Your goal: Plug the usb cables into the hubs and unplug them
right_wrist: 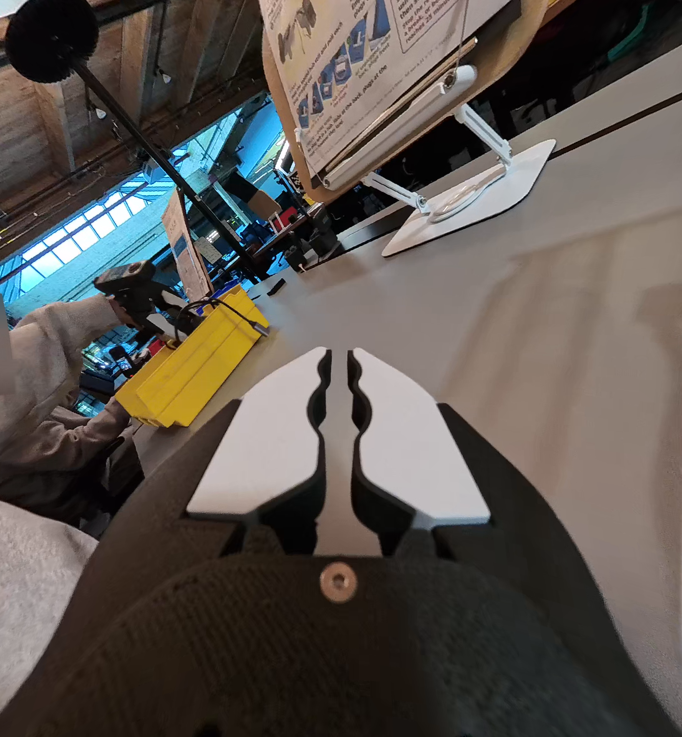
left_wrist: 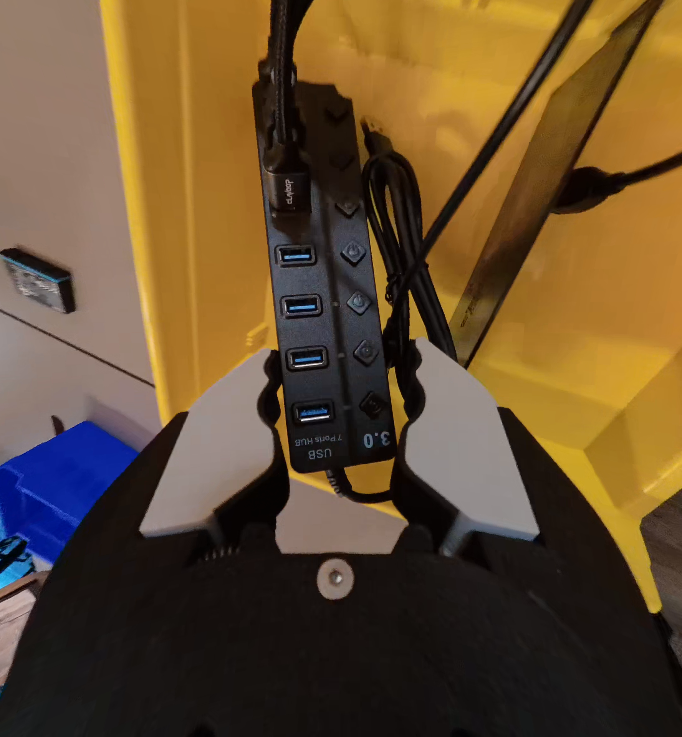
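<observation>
In the left wrist view my left gripper (left_wrist: 339, 379) is shut on the near end of a black multi-port USB hub (left_wrist: 323, 315) and holds it over a yellow bin (left_wrist: 491, 99). A black braided cable's plug (left_wrist: 289, 191) sits in a port at the hub's far end; several blue ports nearer me are empty. The hub's own thin cable (left_wrist: 395, 239) hangs coiled at its right side. In the right wrist view my right gripper (right_wrist: 339, 355) is shut and empty, above the grey table (right_wrist: 531, 319). The left gripper (right_wrist: 140, 295) shows far off over the yellow bin (right_wrist: 195, 371).
A dark flat bar (left_wrist: 539, 187) and more black cables lie in the bin. A cable with a silver plug (right_wrist: 260, 329) hangs over the bin's rim. A blue bin (left_wrist: 52, 478) stands to the left. A white stand with a printed sheet (right_wrist: 471, 199) stands at the back. A person's sleeve (right_wrist: 32, 359) is at left. The tips of one gripper are about 60 centimetres away from the tips of the other.
</observation>
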